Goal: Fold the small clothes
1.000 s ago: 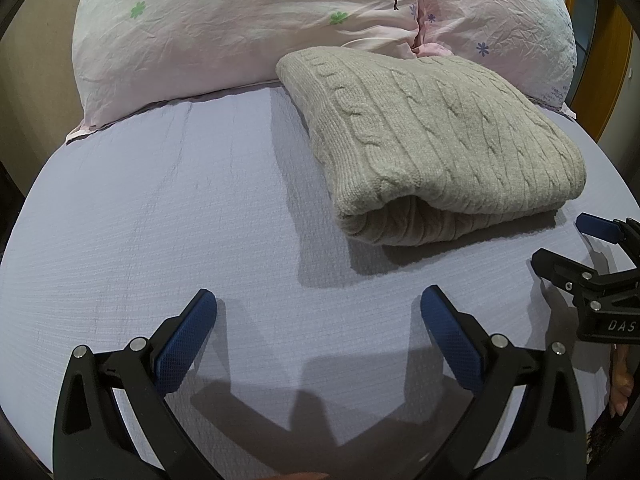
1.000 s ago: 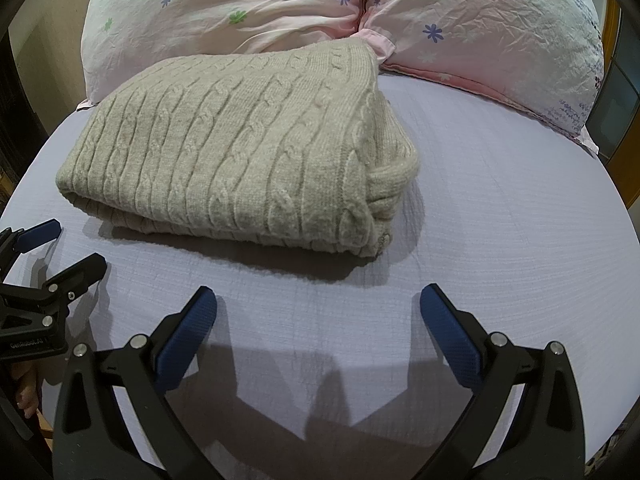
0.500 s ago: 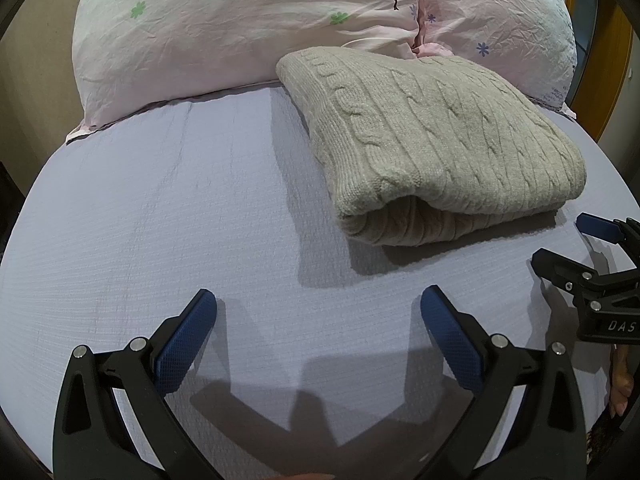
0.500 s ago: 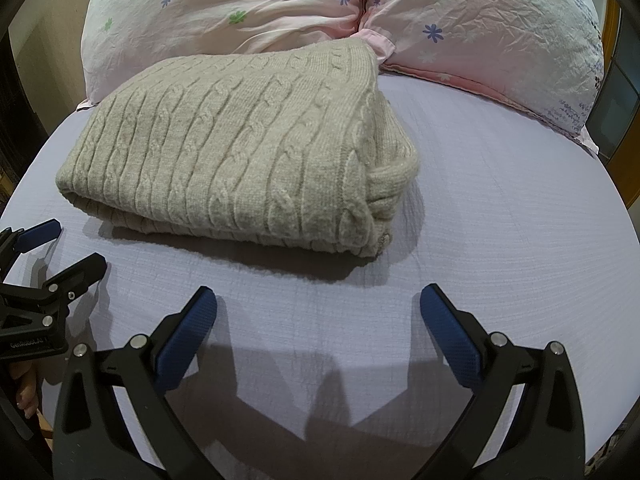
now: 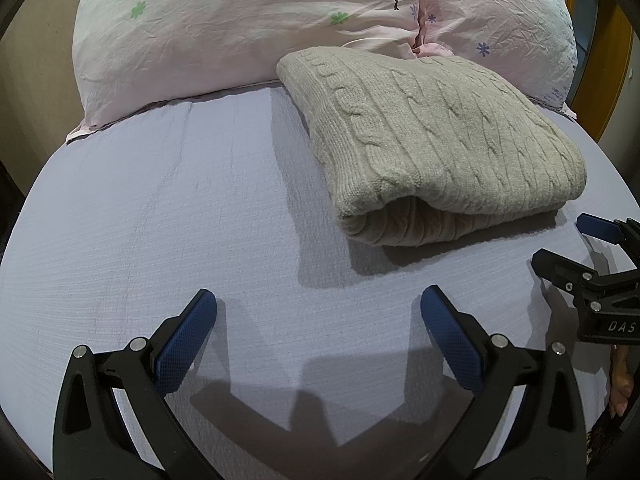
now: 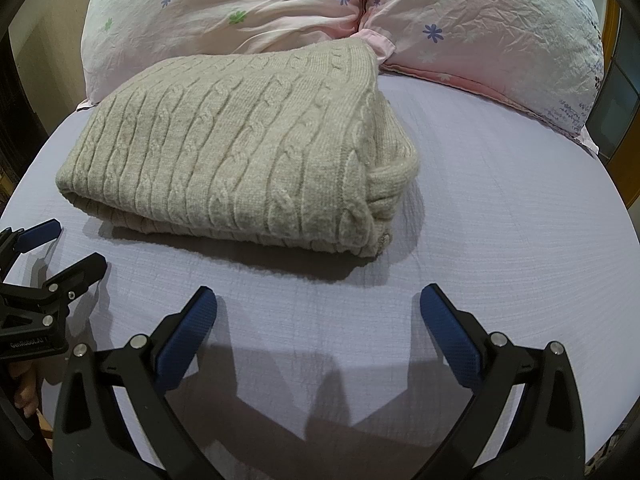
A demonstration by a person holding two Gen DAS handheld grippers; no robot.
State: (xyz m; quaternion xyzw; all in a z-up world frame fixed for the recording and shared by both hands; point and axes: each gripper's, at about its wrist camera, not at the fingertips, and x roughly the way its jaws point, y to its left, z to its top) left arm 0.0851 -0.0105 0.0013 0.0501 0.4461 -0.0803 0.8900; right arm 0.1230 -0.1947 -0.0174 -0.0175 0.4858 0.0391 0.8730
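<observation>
Item: cable-knit sweater (image 5: 440, 148), beige-grey, folded into a thick rectangular bundle. Location: on the lavender bed sheet (image 5: 160, 220), far half of the bed, its far edge touching the two pink floral pillows (image 6: 280, 12).

Condition: fold looks complete; layers stacked, a rolled fold edge faces near-left in the left wrist view, and a tucked sleeve or hem bulges at the near-right corner in the right wrist view.

Handling (judged): soft, bulky, moderately weighty for a garment; limp, not fragile, not slippery. Knit compresses and may sag or unroll if lifted by one layer. Best hold: pinch through all layers at the two near corners, or slide under the near edge.

Left hand-held gripper (image 5: 318, 312): jaws spread wide, holding nothing, near the sweater's near-left corner, apart from it.

Right hand-held gripper (image 6: 318, 312): jaws likewise spread, nothing between them, just short of the sweater's near edge.
</observation>
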